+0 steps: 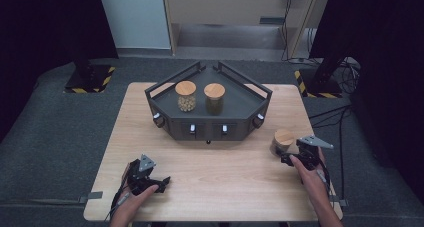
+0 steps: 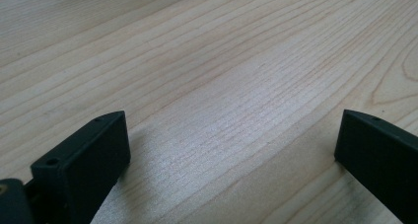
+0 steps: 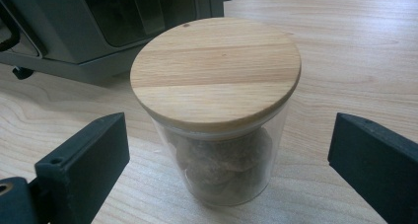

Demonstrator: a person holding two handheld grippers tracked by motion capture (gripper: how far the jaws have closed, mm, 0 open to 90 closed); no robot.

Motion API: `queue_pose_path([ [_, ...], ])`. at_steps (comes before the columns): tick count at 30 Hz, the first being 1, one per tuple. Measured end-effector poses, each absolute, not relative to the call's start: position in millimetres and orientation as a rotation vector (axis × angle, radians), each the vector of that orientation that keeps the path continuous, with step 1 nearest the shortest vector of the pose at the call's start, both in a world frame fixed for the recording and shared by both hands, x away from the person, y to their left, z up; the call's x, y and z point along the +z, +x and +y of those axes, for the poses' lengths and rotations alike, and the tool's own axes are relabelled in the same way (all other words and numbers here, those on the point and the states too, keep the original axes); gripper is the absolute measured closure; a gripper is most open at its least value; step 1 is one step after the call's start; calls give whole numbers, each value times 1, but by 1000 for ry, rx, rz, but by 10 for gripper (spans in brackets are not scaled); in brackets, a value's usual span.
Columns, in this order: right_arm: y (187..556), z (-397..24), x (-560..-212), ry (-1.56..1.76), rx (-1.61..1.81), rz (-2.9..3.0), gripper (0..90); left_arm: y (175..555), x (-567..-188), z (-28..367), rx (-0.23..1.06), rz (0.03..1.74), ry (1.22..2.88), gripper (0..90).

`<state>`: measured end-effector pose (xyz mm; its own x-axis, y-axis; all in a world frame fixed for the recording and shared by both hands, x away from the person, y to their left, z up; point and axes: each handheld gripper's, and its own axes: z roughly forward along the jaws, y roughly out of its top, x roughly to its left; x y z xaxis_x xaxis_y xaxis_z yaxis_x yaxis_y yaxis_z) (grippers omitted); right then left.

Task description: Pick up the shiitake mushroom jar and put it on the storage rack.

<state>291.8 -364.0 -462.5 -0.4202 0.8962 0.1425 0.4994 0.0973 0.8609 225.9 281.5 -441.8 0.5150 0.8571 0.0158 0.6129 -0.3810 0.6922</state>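
Observation:
A glass jar [image 1: 281, 142] with a round wooden lid stands upright on the table's right side, holding brown lumps. My right gripper [image 1: 292, 157] is open just in front of it. In the right gripper view the jar [image 3: 217, 115] stands between the two spread jaws without touching either. My left gripper [image 1: 152, 179] rests low over the front left of the table, open, with bare wood [image 2: 231, 105] between its jaws. Two more lidded jars [image 1: 185, 95] [image 1: 214, 97] stand side by side on a dark angular rack [image 1: 165, 119] at the table's middle back.
The rack has raised side rails and small white knobs [image 1: 191, 129] along its front face. Its corner [image 3: 74, 36] lies just behind the near jar. The wooden table [image 1: 225, 182] has open space between the two hands. Cables [image 1: 345, 117] trail off the right side.

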Motion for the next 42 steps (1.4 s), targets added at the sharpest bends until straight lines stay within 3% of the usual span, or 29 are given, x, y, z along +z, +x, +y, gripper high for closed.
queue_pose_path([
  [26, 302, -350, -465, 1350, 1287, 1924, 82, 226, -442, 281, 499, 1194, 2125, 0],
  [42, 298, -333, -466, 1351, 1234, 1869, 232, 226, -442, 281, 499, 1196, 2122, 0],
])
